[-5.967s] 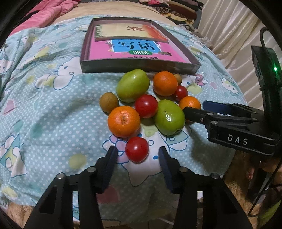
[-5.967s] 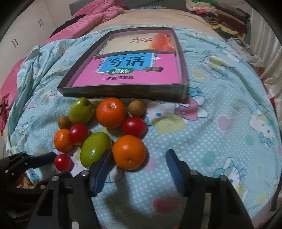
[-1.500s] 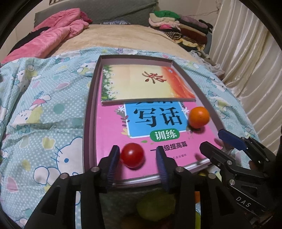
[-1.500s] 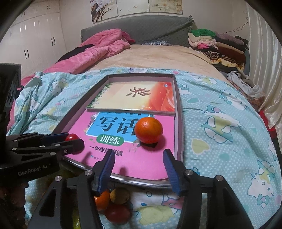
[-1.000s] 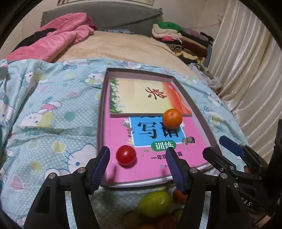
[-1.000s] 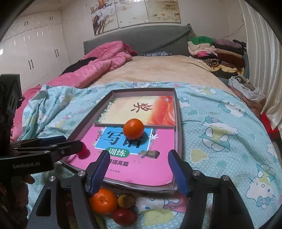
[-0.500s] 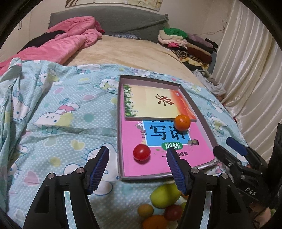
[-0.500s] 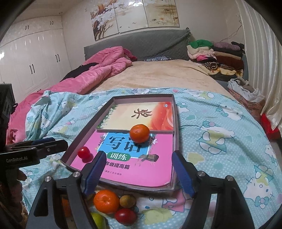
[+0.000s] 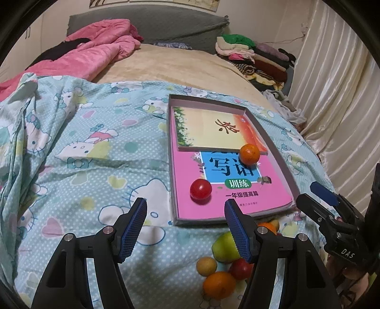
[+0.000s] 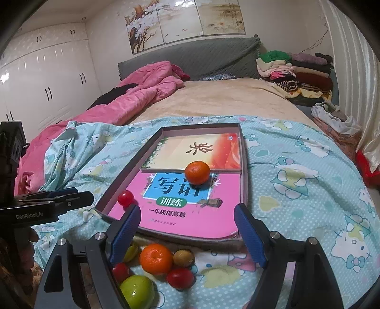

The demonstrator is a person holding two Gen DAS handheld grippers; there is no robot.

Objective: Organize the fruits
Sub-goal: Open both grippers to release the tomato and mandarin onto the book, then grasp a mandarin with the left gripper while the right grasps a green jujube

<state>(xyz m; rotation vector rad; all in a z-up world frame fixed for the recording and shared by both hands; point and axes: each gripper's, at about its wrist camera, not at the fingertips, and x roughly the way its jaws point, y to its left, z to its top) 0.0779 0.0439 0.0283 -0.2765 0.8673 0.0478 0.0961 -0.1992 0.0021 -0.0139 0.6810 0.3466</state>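
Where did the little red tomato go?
The small round red tomato sits inside the shallow grey box, on the pink book, near the box's left wall, closer than the orange.

a pink quilt [image 10: 133,99] lies bunched on the far left of the bed [image 10: 225,99], just in front of the grey headboard [image 10: 190,57], with a dark garment [image 10: 111,94] on it. folded clothes [image 10: 294,71] are stacked at the bed's far right, near the cream curtain [image 9: 332,99]. white wardrobe doors [image 10: 47,80] line the left wall, and a blossom painting [image 10: 185,21] hangs above the headboard.
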